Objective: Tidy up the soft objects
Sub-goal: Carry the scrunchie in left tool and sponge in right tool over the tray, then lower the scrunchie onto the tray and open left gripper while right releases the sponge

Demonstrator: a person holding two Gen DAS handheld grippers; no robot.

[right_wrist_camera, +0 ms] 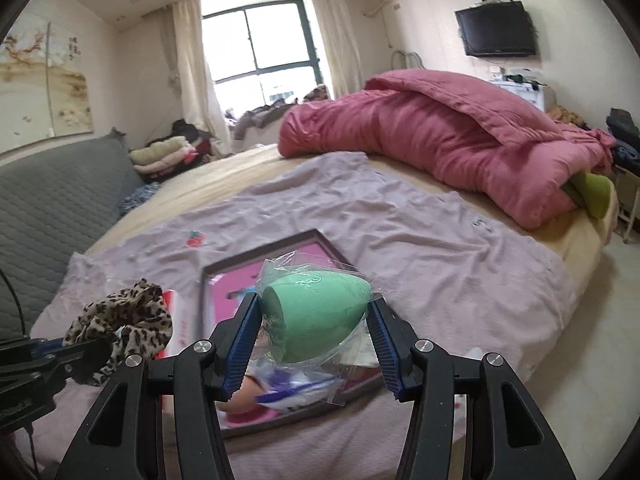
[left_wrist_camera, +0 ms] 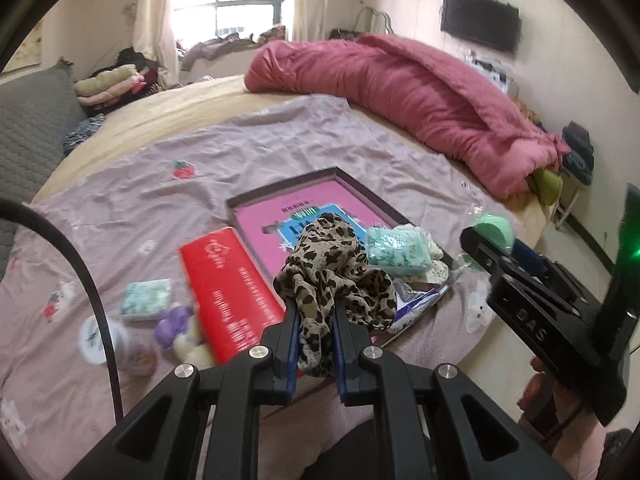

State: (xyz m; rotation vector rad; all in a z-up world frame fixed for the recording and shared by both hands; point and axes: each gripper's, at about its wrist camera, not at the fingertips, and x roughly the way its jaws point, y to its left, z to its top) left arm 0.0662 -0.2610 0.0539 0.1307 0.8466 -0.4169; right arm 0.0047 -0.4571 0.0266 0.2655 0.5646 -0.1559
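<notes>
My left gripper point(left_wrist_camera: 314, 316) is shut on a leopard-print scrunchie point(left_wrist_camera: 334, 270) and holds it above the bed; the scrunchie also shows in the right wrist view point(right_wrist_camera: 124, 316). My right gripper point(right_wrist_camera: 314, 320) is shut on a green egg-shaped sponge in clear wrap point(right_wrist_camera: 316, 316), held above a shallow framed tray with a pink base point(right_wrist_camera: 276, 256). In the left wrist view the tray point(left_wrist_camera: 304, 200) holds a mint patterned pack point(left_wrist_camera: 398, 250) and other soft items. The right gripper point(left_wrist_camera: 480, 236) sits at the right with the green sponge point(left_wrist_camera: 494, 226).
A red box point(left_wrist_camera: 228, 288), a small patterned pack point(left_wrist_camera: 146, 300), a purple plush point(left_wrist_camera: 176, 322) and a round tub point(left_wrist_camera: 108, 340) lie on the lilac sheet point(left_wrist_camera: 160, 200). A pink duvet point(left_wrist_camera: 420, 92) is heaped far right. A grey headboard point(left_wrist_camera: 32, 120) stands left.
</notes>
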